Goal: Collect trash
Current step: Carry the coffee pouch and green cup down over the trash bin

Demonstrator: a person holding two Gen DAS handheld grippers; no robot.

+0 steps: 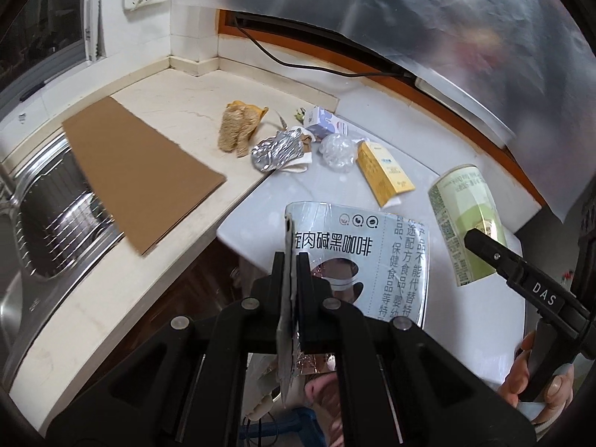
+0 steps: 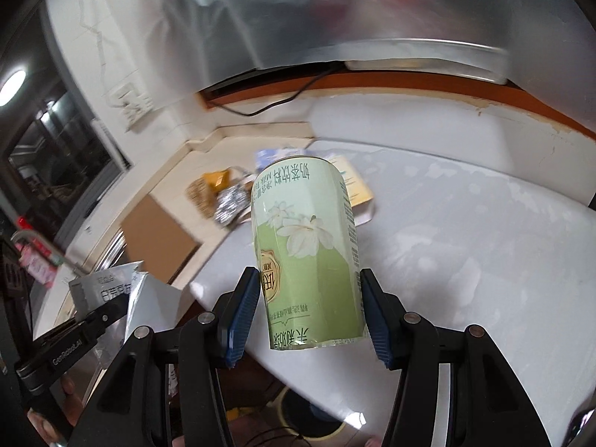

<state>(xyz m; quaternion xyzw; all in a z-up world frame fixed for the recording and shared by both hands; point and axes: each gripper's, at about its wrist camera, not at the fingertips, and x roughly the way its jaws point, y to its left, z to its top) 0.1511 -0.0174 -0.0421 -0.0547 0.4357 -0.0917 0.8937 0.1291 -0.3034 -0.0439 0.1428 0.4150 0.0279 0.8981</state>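
Observation:
My left gripper [image 1: 291, 260] is shut on a flat silver coffee pouch [image 1: 357, 246] with black Chinese print, held above the counter edge. It also shows in the right wrist view [image 2: 111, 290]. My right gripper [image 2: 310, 294] is shut on a pale green milk tea can [image 2: 307, 249], held up over the white counter; the can also shows in the left wrist view [image 1: 465, 219]. On the counter lie a yellow carton [image 1: 383, 171], crumpled foil [image 1: 277, 149], a clear plastic wad [image 1: 337, 151], a white-blue box [image 1: 324, 123] and a brownish fibrous wrapper [image 1: 238, 126].
A brown cardboard sheet [image 1: 141, 171] lies partly over the steel sink [image 1: 56, 223] at the left. A black cable [image 1: 283, 59] runs along the back ledge. A translucent plastic sheet [image 1: 447, 18] hangs above the white counter [image 1: 484, 316].

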